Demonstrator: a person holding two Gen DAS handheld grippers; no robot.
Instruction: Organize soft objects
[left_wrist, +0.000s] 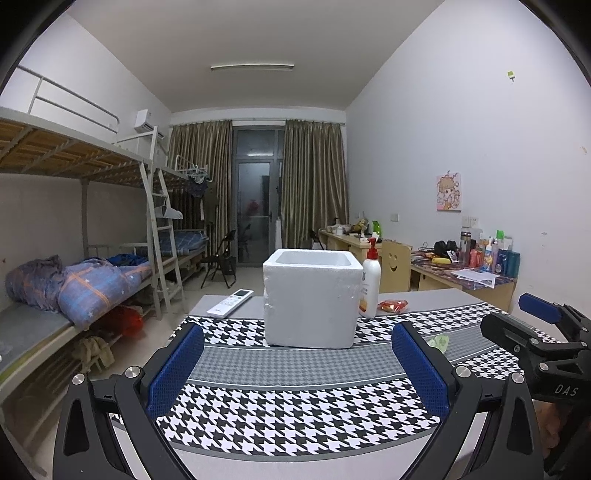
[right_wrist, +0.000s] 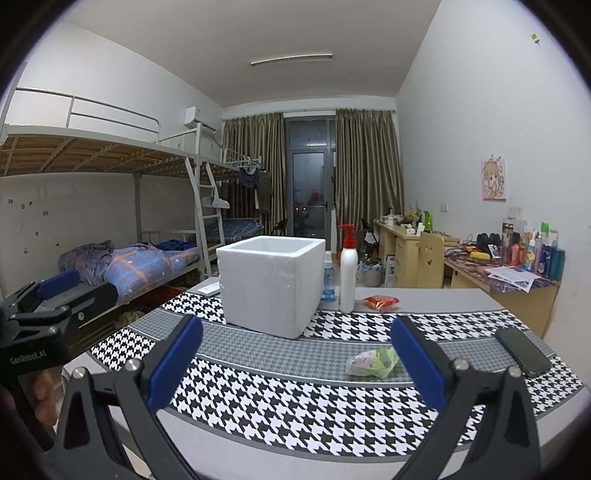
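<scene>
Both tools, the left tool (left_wrist: 297, 369) and the right tool (right_wrist: 295, 365), hang with fingers apart and empty above the table (right_wrist: 280, 398). The green packet (right_wrist: 371, 363) lies nearest, the red packet (right_wrist: 381, 302) beyond, both outside the foam box (right_wrist: 267, 282) (nothing looks sorted yet). Only the right view shows the phone (right_wrist: 522, 350); only the left shows the remote (left_wrist: 229, 303).
</scene>
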